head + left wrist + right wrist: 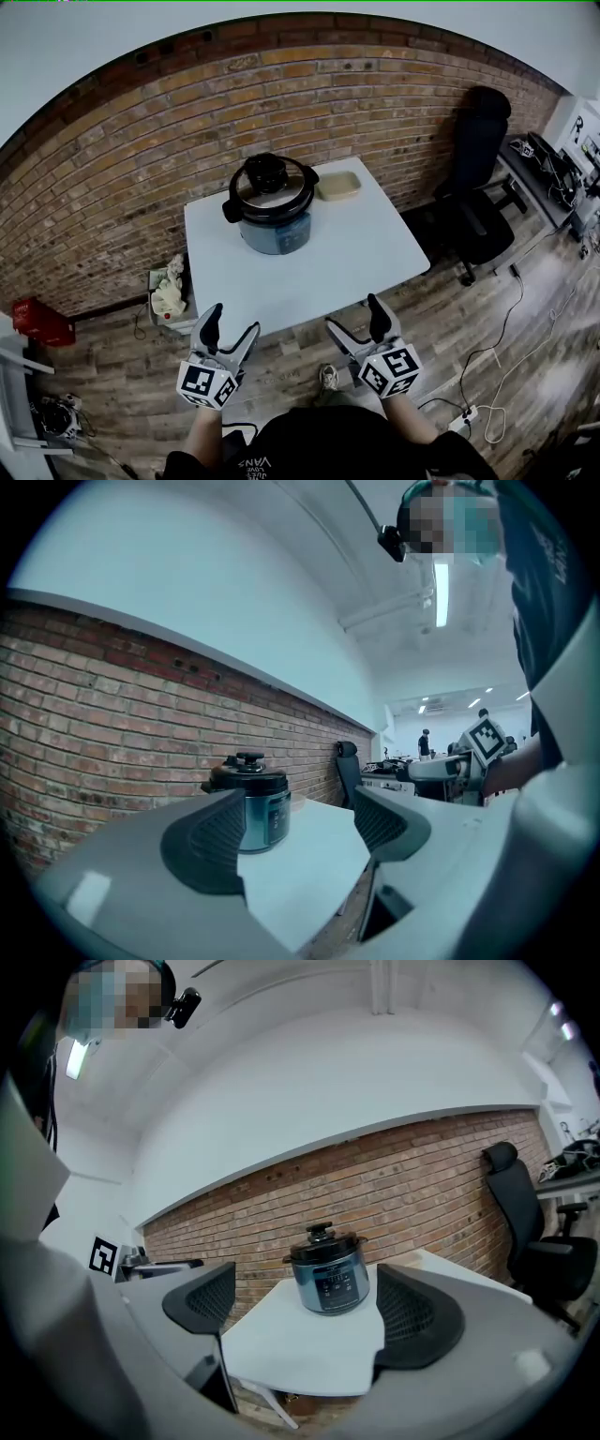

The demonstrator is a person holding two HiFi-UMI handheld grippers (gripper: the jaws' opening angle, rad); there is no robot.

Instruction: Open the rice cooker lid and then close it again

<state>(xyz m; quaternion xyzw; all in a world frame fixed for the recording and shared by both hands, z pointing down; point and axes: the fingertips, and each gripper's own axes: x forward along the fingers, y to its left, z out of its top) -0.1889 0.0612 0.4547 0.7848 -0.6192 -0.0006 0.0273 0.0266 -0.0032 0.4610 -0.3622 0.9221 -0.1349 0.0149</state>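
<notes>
Beyond both open jaws: rice cooker (269, 206), lidded.

Rice cooker (274, 230) sitting closed on white table (356, 253).
It is standing upright near the far edge, its dark knobbed lid (269, 185) lying shut on the blue-grey body.

One blue-grey cylindrical rice cooker (272, 211), one shallow beige dish (338, 186) and one white square table (356, 248) are counted ahead of two grey tongs, left gripper (231, 323) and right gripper (356, 317); one black office chair (478, 178) is seen to their right.
</notes>
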